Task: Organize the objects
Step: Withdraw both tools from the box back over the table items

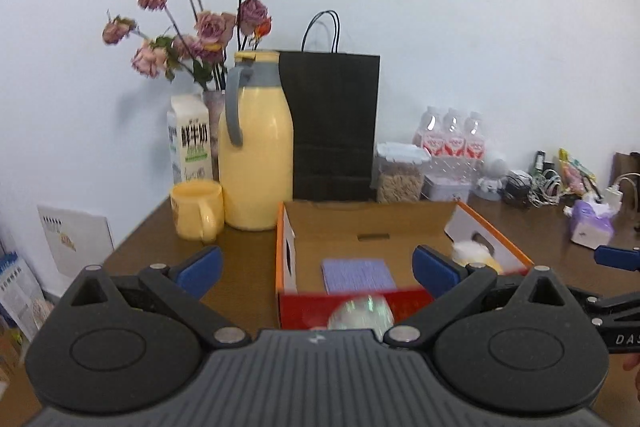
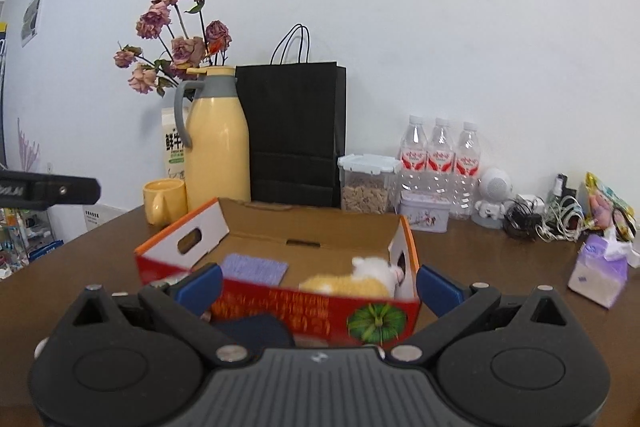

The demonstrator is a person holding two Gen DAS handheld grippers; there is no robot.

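Observation:
An open cardboard box (image 1: 368, 223) with a red front and orange edges stands on the brown table. Inside it lie a purple cloth (image 1: 358, 275) and a yellow and white plush toy (image 1: 474, 255). My left gripper (image 1: 318, 273) is open just before the box's front wall. A blurred shiny roundish thing (image 1: 360, 311) sits low between its fingers, not gripped. In the right wrist view my right gripper (image 2: 320, 289) is open before the same box (image 2: 280, 307), with the cloth (image 2: 254, 269) and plush toy (image 2: 360, 279) beyond. A dark blue object (image 2: 256, 331) lies under it.
Behind the box stand a yellow thermos (image 1: 256, 147), yellow mug (image 1: 198, 209), milk carton (image 1: 190, 143), dried roses (image 1: 200, 7) and black paper bag (image 1: 334, 123). To the right are a cereal container (image 2: 368, 183), water bottles (image 2: 440, 159), a tin (image 2: 424, 213), cables (image 2: 536, 215) and a tissue pack (image 2: 598, 271).

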